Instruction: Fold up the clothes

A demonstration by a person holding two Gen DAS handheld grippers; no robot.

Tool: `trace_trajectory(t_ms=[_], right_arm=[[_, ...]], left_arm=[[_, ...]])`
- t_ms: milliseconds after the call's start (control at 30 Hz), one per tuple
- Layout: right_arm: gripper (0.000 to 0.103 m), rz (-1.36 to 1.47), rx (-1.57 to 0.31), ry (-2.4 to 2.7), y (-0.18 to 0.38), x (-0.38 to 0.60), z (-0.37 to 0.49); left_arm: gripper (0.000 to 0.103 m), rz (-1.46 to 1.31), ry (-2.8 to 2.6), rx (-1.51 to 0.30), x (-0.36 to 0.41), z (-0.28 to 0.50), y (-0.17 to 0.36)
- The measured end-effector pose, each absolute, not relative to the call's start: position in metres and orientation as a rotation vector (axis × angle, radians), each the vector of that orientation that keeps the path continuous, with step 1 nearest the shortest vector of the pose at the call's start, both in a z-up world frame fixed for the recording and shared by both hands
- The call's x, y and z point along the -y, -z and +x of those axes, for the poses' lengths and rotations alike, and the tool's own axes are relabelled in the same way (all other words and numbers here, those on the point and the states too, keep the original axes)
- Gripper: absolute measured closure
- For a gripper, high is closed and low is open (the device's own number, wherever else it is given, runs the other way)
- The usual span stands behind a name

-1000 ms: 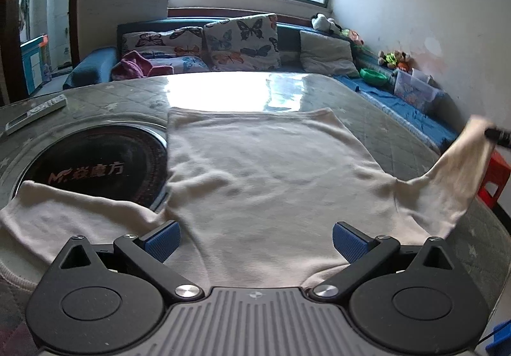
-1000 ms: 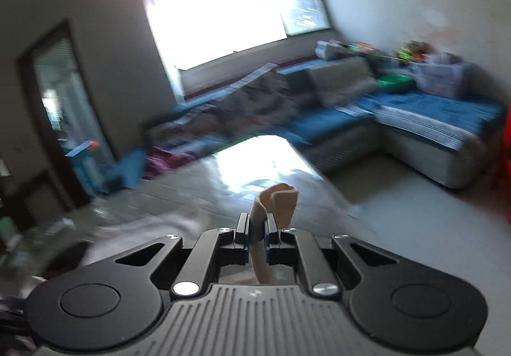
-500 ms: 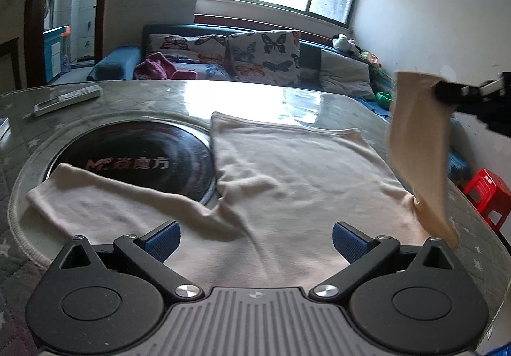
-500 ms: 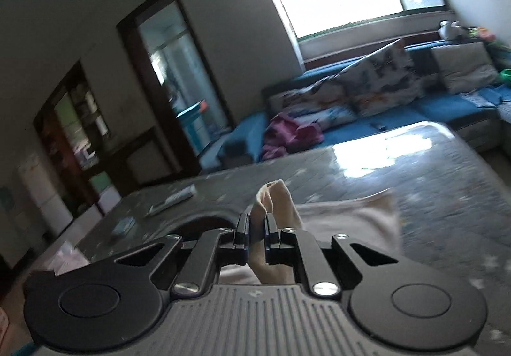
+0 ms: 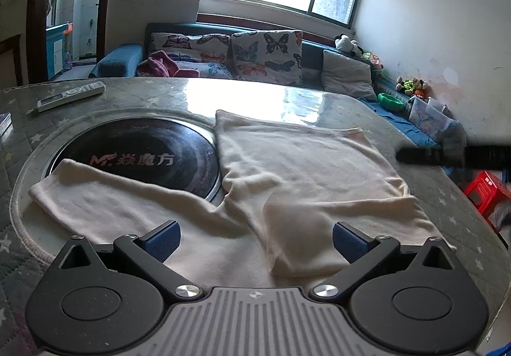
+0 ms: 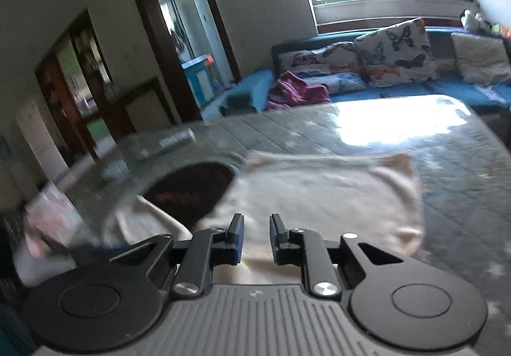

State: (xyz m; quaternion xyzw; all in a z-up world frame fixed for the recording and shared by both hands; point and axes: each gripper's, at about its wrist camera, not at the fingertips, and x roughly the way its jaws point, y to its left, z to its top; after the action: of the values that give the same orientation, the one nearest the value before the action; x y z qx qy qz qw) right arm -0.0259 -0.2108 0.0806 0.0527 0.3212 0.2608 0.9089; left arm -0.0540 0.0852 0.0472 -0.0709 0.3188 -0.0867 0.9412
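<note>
- The near edge of the cream garment [image 5: 287, 170] is hidden behind the left gripper [image 5: 255, 239] body at the bottom of the left wrist view.
- The folded-over sleeve [image 5: 297, 231] looks smeared; its edges cannot be traced.
- The right gripper [image 5: 447, 155] shows in that view only as a dark blurred bar cut off by the right edge; its fingers cannot be told there.
- In the right wrist view the garment's outline [image 6: 319, 193] is blurred.
- The lettering on the black round cooktop [image 6: 191, 190] is unreadable in that view.
- Pale, pinkish things [image 6: 48, 222] at the left of that view are too blurred to name.
- The remote control [image 6: 175, 140] is a mere streak.
</note>
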Motion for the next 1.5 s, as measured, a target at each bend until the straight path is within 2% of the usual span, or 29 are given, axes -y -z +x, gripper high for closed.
trace_trajectory(t_ms=[233,400,667,833,967,1033,1100,1500], right_arm=[[0.086,0.011,-0.771,-0.411,-0.034,0.246,-0.042],[0.086,-0.001,-0.759,-0.361,-0.026,0.263,-0.043],[0.071,-0.176,-0.683,-0.417,-0.037,0.256,-0.019],[0.071,-0.324,-0.697,-0.538,-0.034,0.249,0.000],[0.073,-0.395,-0.718,-0.604,-0.029,0.246,0.007],[0.081,-0.408,-0.726,-0.631,-0.027,0.248,0.010],[0.100,-0.398,-0.724,-0.633,-0.030,0.253,0.010],[0.103,-0.318,-0.696,-0.508,-0.041,0.299,-0.003]], left_arm=[[0.000,-0.111,0.242,-0.624,-0.062,-0.052,-0.052],[0.000,-0.085,0.258,-0.622,-0.052,-0.044,-0.051],[0.000,-0.102,0.125,-0.662,-0.083,-0.035,-0.042],[0.000,-0.099,0.074,-0.697,-0.098,-0.032,-0.033],[0.000,-0.103,0.049,-0.729,-0.101,-0.026,-0.026],[0.000,-0.096,0.045,-0.741,-0.100,-0.023,-0.022],[0.000,-0.088,0.038,-0.754,-0.099,-0.021,-0.019],[0.000,-0.088,0.017,-0.776,-0.105,-0.014,-0.013]])
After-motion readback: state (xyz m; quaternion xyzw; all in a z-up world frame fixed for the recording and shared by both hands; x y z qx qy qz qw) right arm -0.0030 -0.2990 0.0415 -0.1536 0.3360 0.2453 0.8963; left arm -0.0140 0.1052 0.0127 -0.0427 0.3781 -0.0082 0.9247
